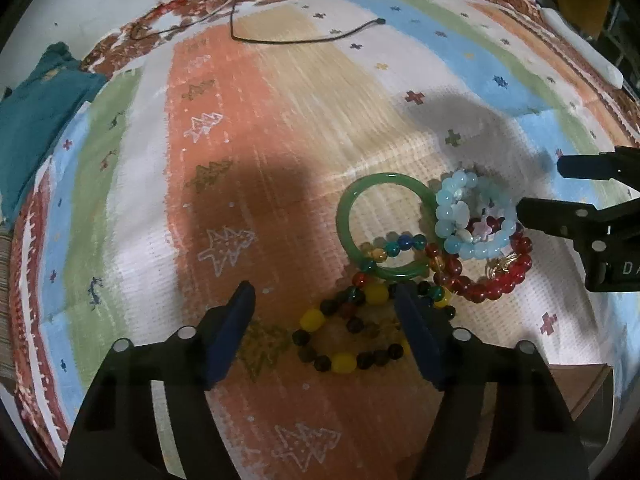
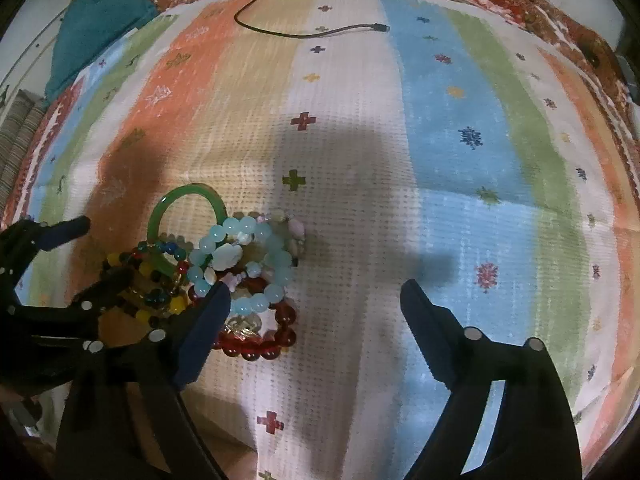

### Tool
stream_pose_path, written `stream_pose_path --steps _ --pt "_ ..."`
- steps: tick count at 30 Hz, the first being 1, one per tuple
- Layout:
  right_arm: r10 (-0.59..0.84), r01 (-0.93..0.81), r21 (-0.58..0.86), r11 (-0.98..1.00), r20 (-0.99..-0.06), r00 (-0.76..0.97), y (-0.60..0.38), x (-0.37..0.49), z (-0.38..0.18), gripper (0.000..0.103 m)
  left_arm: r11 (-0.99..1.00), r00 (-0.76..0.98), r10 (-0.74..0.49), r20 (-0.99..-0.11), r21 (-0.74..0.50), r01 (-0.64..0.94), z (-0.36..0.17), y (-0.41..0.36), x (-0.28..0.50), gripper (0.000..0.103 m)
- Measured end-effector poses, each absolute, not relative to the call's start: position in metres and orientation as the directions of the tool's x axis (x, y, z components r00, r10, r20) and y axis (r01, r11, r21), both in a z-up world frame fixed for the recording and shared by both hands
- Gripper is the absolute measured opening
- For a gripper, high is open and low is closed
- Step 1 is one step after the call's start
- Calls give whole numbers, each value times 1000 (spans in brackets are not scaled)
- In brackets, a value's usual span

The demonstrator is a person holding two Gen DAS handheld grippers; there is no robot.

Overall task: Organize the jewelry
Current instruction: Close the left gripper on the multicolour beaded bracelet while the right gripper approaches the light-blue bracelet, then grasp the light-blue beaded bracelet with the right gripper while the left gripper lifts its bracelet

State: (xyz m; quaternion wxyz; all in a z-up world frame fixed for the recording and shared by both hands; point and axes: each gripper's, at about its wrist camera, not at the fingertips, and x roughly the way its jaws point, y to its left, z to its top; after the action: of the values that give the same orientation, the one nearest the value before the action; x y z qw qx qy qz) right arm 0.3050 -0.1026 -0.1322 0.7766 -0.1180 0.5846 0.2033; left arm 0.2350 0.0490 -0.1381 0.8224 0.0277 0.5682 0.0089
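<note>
1. Between the fingers of the left gripper (image 1: 324, 312), which stands fairly wide and holds nothing, lies the dark-and-yellow bracelet (image 1: 340, 336) on the cloth (image 1: 280, 120).
2. Just ahead of it the green bangle (image 1: 384, 228) overlaps a multicolour strand (image 1: 396, 246); blue beads (image 1: 472, 216) and red beads (image 1: 496, 276) sit ahead to its right.
3. Right gripper (image 2: 316, 300) is also open and empty; the pile lies at its left finger, bare cloth between the tips.
4. Likely handling: the bangle is stiff, smooth, probably slippery and breakable, so pinch across its rim. Beaded strands look light and floppy; grip across beads and lift slowly, since they overlap and may drag neighbours.
</note>
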Motion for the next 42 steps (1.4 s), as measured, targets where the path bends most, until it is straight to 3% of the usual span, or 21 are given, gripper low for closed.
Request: stream_pose_path --steps 6,11,16,18,23,42 --pt "173 -460 57 886 -962 213 -96 310 -141 70 998 337 43 -941 53 20 -145 50 238 50" --pt "168 -463 63 884 -968 189 -93 313 -152 52 999 323 30 -946 36 14 -151 51 241 37" --pt "183 -471 82 878 -968 174 -90 315 -159 37 1000 319 -8 -948 -4 15 -152 48 244 12" --pt "201 -481 101 871 -966 160 -87 314 -159 20 1000 319 1 -948 6 15 -152 46 245 12" --pt "192 -488 76 870 -963 191 -84 312 -155 12 1000 323 26 -946 27 -2 -150 45 243 9" --pt "263 -512 66 856 -909 324 -95 287 -94 12 997 408 34 -912 0 -83 -103 53 223 9"
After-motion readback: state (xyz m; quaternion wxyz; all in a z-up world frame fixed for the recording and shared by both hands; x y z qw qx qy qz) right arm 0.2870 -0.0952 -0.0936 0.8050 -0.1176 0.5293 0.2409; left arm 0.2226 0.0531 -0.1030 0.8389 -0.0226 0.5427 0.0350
